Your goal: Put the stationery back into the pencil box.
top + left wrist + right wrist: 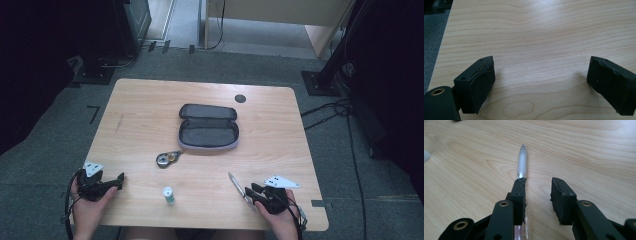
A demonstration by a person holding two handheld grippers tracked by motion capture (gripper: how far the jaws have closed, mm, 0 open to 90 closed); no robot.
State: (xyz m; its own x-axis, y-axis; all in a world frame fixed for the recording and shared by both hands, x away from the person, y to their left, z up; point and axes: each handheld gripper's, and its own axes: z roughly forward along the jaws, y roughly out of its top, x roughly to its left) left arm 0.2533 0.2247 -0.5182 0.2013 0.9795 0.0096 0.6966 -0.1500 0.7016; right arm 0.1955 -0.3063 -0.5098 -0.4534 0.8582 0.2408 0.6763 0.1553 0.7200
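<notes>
Surface: a light wooden table (150,100) with rounded corners and visible grain, set on grey carpet. A small dark round disc (240,98) sits in the tabletop beyond the pencil case.

Landmark: an open grey pencil case (208,127), lid folded back, lying near the middle of the table.

Items, placed from the pencil case:
- A round metal trinket (165,159), just off the case's near left corner, on the person's side.
- A small white cylinder with a green base (168,195), standing upright, well apart from the case toward the near edge.
- A silver pen (235,184), lying on the wood nearer the person than the case and to its right, pointing roughly back toward the case.

Grippers:
- Left gripper (119,180): near the table's front left corner, well apart from the case. In its own view the jaws stand wide apart over bare wood, grasping nothing.
- Right gripper (537,186): at the near end of the pen. In its own view the jaws are part-way parted; the pen (522,162) runs under and along the inner face of the left-hand jaw, and the other jaw stands clear of it, so the pen is not clamped.

Room: dark stands and black equipment (132,25) flank the table on both sides; cables (340,107) trail over the carpet at the right; pale wooden furniture (280,10) stands at the far side.
</notes>
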